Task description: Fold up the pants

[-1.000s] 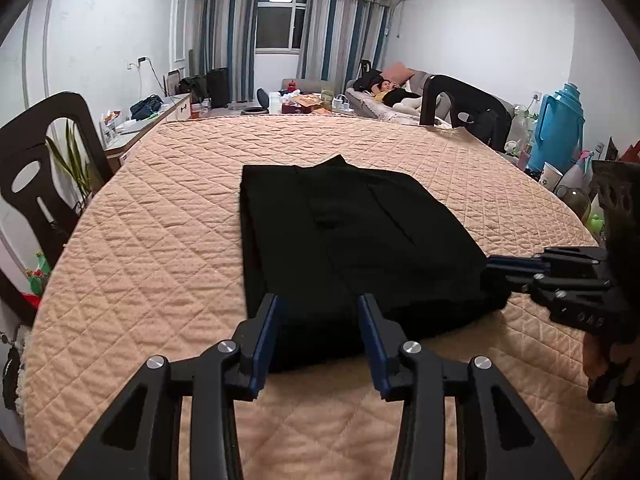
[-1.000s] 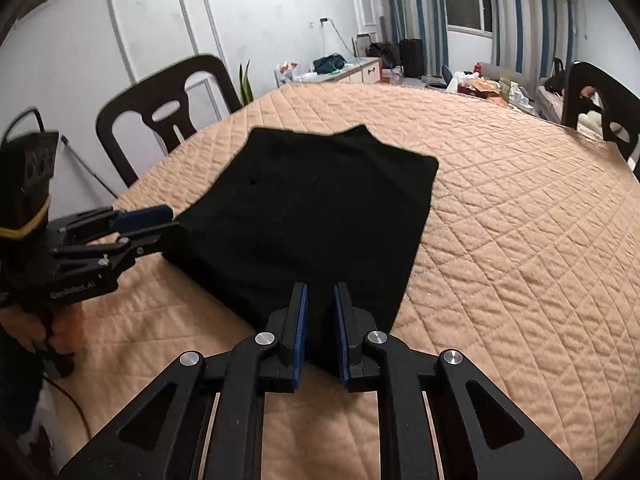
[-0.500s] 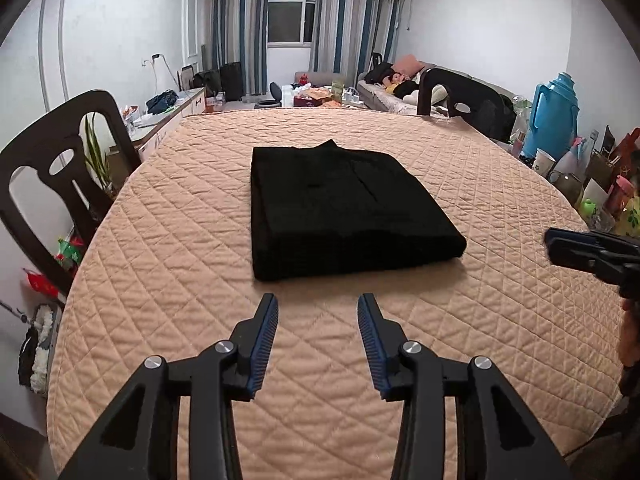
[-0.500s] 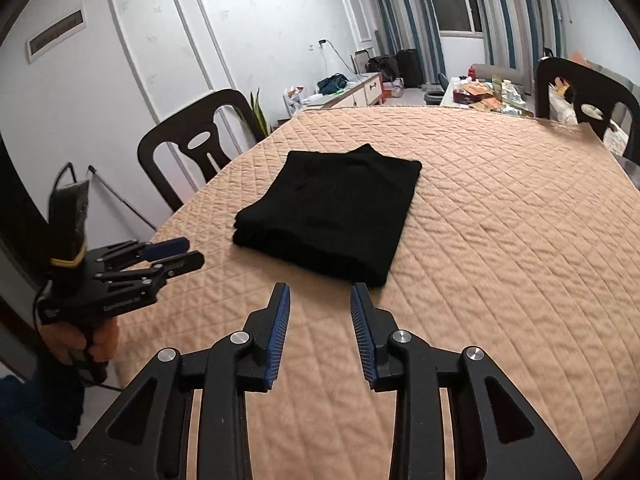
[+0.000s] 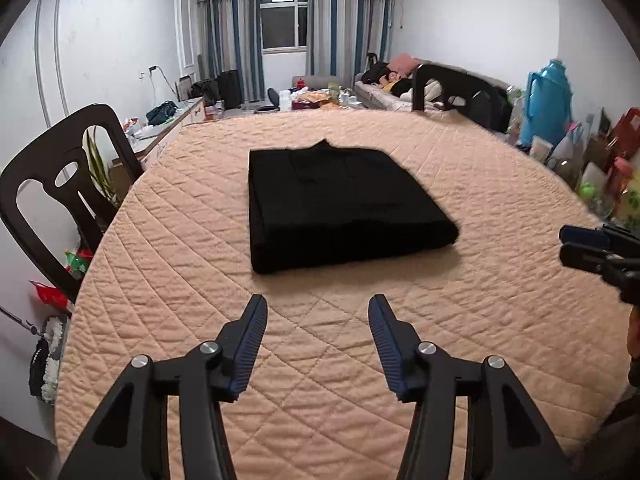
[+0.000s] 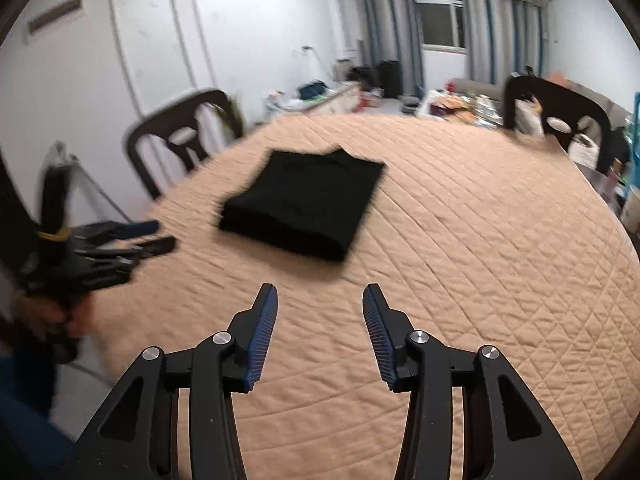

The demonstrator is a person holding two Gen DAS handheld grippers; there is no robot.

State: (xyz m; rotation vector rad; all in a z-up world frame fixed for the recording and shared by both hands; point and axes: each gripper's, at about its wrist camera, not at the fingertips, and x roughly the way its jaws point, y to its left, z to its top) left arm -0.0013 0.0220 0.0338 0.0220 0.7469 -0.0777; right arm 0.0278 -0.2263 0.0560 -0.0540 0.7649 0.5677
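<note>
Pants (image 5: 340, 204), black and folded into a thick rectangular stack, lie flat near the middle of the worktop (image 5: 480, 320), which is covered by a peach quilted cloth. They look soft and limp, light enough for one gripper, and liable to slump or unfold if lifted by a single layer; the safest hold is probably across the whole thickness at the bulky folded edge nearest the cameras, or at two corners together. The stack's long axis runs away from the cameras toward the far window, with a small pointed flap of fabric sticking out at the far edge and the rounded fold facing the near side. The left hand-held gripper (image 5: 318, 340) hovers over bare quilt short of the pants, its jaws opening with nothing between them. The right hand-held gripper (image 6: 320, 320) is likewise well clear of the fabric, jaws opening wide and empty. Judging by the neat stack and both tools off it, the folding appears finished.
</note>
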